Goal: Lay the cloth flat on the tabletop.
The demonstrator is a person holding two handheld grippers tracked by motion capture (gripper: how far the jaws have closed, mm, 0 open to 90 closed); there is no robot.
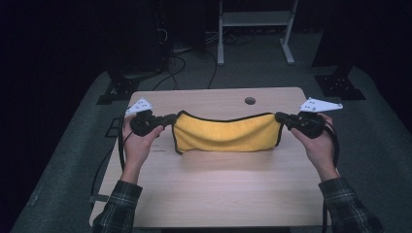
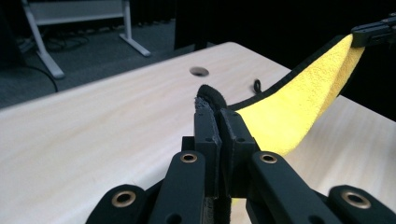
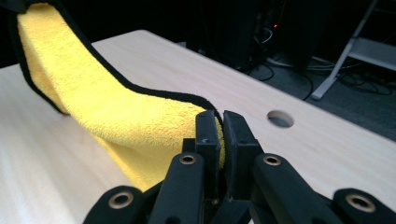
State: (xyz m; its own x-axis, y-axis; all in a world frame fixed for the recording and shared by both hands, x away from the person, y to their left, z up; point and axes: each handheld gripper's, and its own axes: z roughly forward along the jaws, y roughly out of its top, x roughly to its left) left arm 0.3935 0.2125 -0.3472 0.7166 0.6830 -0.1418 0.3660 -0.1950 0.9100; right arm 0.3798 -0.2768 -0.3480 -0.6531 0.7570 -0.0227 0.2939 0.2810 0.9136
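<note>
We see bare table (image 1: 214,194) in front of us; yellow cloth (image 1: 226,133) spans between grippers, blocking mid-table passage.

One yellow microfibre cloth with black trim (image 1: 227,132). Two black two-jaw grippers, the left gripper (image 1: 171,118) and the right gripper (image 1: 280,117). One light wooden table (image 1: 214,189) with one round hole (image 1: 249,101).
</note>
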